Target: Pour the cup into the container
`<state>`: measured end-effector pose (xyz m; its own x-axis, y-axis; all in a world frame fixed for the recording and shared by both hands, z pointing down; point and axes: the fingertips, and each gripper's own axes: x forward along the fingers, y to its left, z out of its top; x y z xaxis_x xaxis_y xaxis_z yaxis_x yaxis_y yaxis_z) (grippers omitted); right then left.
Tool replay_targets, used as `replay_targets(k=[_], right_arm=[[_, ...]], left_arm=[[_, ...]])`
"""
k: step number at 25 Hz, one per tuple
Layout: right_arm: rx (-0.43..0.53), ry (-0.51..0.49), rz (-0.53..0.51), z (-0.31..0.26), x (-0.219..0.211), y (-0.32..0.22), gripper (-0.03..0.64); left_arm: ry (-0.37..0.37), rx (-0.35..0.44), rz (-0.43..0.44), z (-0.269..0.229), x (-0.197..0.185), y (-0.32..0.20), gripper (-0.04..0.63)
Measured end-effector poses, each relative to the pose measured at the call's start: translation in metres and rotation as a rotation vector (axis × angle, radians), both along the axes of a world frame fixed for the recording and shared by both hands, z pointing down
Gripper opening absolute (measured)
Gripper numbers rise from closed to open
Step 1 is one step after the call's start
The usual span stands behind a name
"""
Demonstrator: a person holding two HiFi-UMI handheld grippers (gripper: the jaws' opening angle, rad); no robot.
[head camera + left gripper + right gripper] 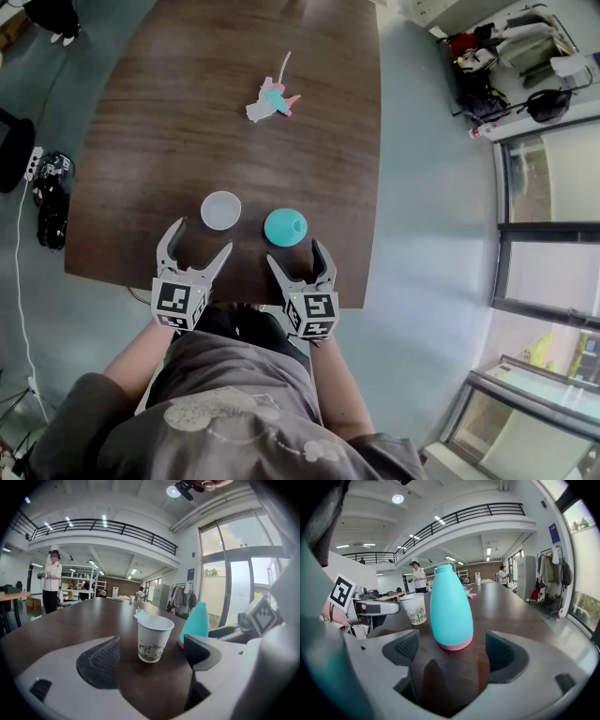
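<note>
A dark brown wooden counter (169, 112) carries a white paper cup with a faint printed pattern (220, 209) and, just to its right, a turquoise bottle-shaped container with a pink base (285, 227). The two stand upright near the counter's near edge, close together but apart. The left gripper (200, 239) hovers low just behind the cup. In the left gripper view its jaws are spread wide and released, and the cup (153, 638) stands a little beyond the left gripper (151, 663), touched by neither pad. The container (197, 620) rises to the cup's right, with the right gripper's marker cube (261, 615) further right. The right gripper (295, 255) sits just behind the container. In its own view the jaws are likewise parted and grasp nothing, while the container (451, 609) stands centred just ahead of the right gripper (452, 651). The cup (414, 608) and the left gripper (370, 607) show at the left. Far up the counter lies a small white, turquoise and pink object (270, 101), well apart from everything else.
</note>
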<state>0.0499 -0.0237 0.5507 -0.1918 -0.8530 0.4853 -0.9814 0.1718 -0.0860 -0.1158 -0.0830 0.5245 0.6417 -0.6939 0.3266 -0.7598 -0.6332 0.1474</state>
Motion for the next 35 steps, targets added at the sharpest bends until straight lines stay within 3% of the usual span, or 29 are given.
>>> replay_targets(k=[3,6,9,12,14,15,17,20,23,28,35], right_arm=[[0.046,0.015,-0.020,-0.014,-0.002,0.012,0.435],[0.089,-0.045,-0.012,-0.031,0.001,0.025,0.401],[0.135,-0.095,0.004,-0.048,0.010,0.037,0.276],[0.179,-0.087,-0.012,-0.067,0.017,0.054,0.164],[0.209,-0.072,-0.019,-0.081,0.022,0.067,0.096],[0.221,-0.067,-0.021,-0.088,0.025,0.073,0.059],[0.235,-0.073,-0.043,-0.097,0.026,0.085,-0.009],[0.245,-0.113,-0.113,-0.108,0.016,0.104,-0.011],[0.282,-0.131,-0.146,-0.126,0.006,0.123,-0.011],[0.363,-0.058,-0.200,-0.152,-0.013,0.145,-0.012],[0.382,-0.050,-0.229,-0.162,-0.027,0.165,-0.012]], left_arm=[[0.045,0.016,-0.047,-0.020,-0.010,0.004,0.430],[0.067,0.032,-0.073,-0.039,-0.014,0.016,0.417],[0.078,0.021,-0.090,-0.049,-0.012,0.032,0.268],[0.077,0.032,-0.112,-0.061,-0.008,0.054,0.177],[0.086,0.027,-0.111,-0.070,-0.003,0.073,0.047],[0.097,0.019,-0.099,-0.072,0.001,0.083,0.013],[0.120,-0.007,-0.064,-0.074,0.009,0.101,0.008],[0.151,-0.031,-0.042,-0.078,0.013,0.125,0.008],[0.144,0.004,-0.053,-0.090,0.012,0.143,0.008],[0.145,0.051,-0.052,-0.111,0.010,0.169,0.008],[0.134,0.094,-0.057,-0.125,0.005,0.194,0.008]])
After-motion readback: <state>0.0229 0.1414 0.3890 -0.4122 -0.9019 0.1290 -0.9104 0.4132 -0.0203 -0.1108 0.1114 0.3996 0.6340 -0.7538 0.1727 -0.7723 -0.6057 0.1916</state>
